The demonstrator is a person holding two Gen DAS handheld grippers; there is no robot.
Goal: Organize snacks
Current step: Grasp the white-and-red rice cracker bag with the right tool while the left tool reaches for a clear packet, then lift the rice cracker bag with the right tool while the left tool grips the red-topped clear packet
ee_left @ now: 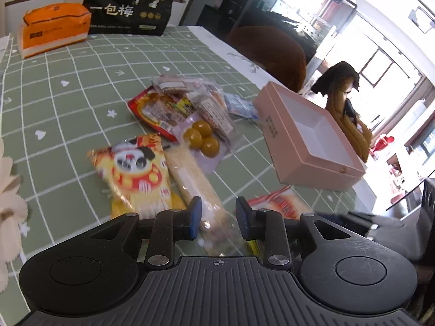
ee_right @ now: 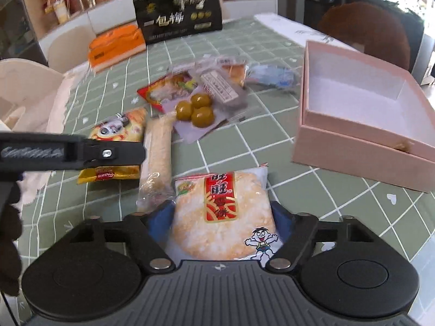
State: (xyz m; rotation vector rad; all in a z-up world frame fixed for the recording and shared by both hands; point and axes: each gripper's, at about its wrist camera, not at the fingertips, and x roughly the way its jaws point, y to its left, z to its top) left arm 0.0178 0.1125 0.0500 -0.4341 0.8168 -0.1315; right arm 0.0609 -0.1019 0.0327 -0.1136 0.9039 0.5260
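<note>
Between the right claw's [ee_right: 223, 217] blue pads sits the rice-cracker packet [ee_right: 223, 214], grasped at its side edges just above the green checked surface [ee_right: 312, 190], near the empty pink box [ee_right: 364, 125]. It looks light, crinkly, slippery and brittle inside, so a gentle edge hold suits. Its lower end is hidden. Left claw [ee_left: 218, 217] hangs narrowed over the long clear-wrapped bar [ee_left: 195, 190], clasping nothing.
</note>
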